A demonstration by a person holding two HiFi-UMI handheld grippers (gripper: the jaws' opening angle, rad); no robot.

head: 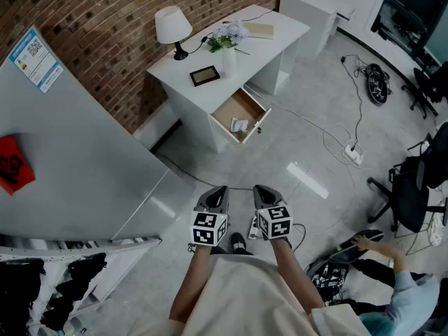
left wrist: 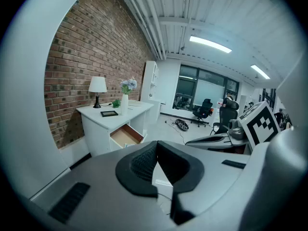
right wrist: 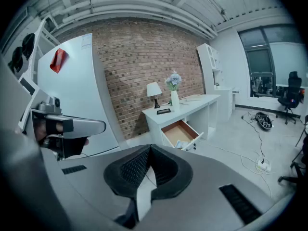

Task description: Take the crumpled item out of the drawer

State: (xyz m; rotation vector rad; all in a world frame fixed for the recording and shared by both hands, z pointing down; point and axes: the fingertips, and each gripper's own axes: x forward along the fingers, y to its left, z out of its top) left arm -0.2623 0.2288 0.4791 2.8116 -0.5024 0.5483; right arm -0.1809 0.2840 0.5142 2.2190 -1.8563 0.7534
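Left tongs (head: 214, 196): two dark ribbed pads in a grey moulded shell, tips brought together, nothing between them; marker cube at the rear.
Right tongs (head: 265, 194): same build; pads pressed tip to tip, nothing gripped; held beside the left pair, both low over the floor (head: 308, 138) and well apart from the bench.
Bench (head: 283, 26): white, flat-topped, rectangular, set against a red brick wall (head: 126, 19).
Drawer (head: 234, 107): pulled out from the bench's front; pale brown board bottom, white front panel.
Crumpled item (head: 239, 125): small, whitish, creased and irregular; lying inside the drawer on its bottom, close to the front panel; nothing touching it.
Lamp (head: 173, 30): white conical shade on a dark stem; at the bench's rear edge, towards the left end.
Frame (head: 204, 75): flat, dark, rectangular; by the front edge, left end.
Vase (head: 228, 60): white, slender, upright, holding pale flowers and green leaves; mid-bench, near the front edge.
Floor: pale grey, smooth, glossy, with cables trailing across it.
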